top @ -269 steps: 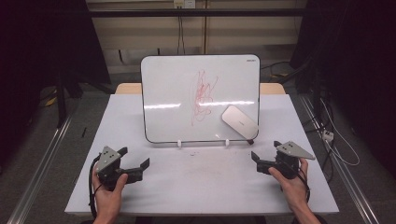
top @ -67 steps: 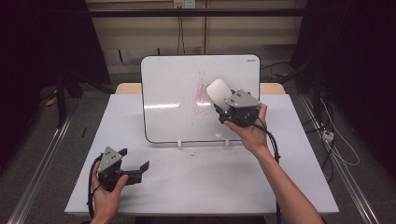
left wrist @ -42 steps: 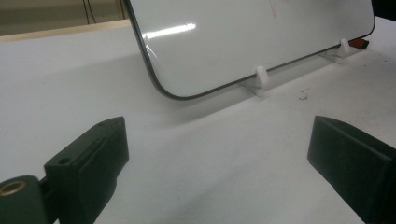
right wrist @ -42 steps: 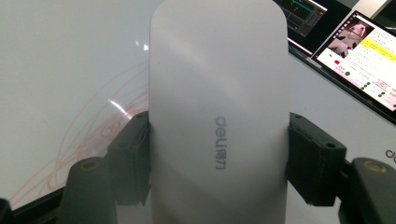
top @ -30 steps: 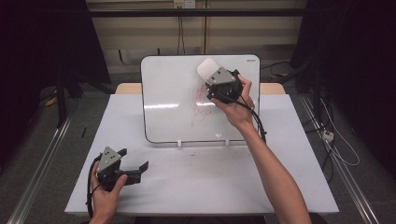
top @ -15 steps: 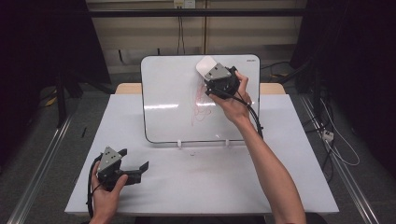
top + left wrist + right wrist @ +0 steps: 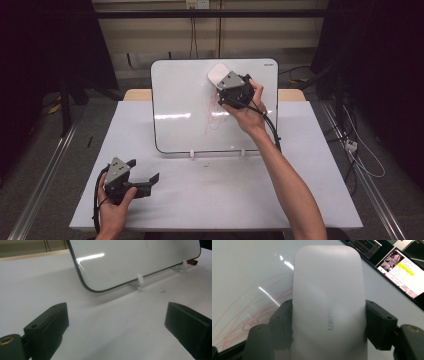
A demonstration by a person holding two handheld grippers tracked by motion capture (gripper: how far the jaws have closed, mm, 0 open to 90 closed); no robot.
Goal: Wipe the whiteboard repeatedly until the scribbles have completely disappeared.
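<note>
Right claw (image 7: 227, 85): clamped across the sides of the white eraser (image 7: 218, 75), held at the upper part of the whiteboard (image 7: 180, 110)
Left claw (image 7: 142, 175): jaws wide apart, empty, low over the surface (image 7: 240, 200)
Red scribble (image 7: 214, 112): below the eraser
Risk: smooth eraser may slip in the side grip
Risk: hard pressing may tip the propped whiteboard back

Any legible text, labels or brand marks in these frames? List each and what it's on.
Embossed mark on the white eraser held in the right tongs: too faint to read.
Small dark mark at the whiteboard's top right corner: too small to read.
Monitor text in the right gripper view: blurred, unreadable.
</note>
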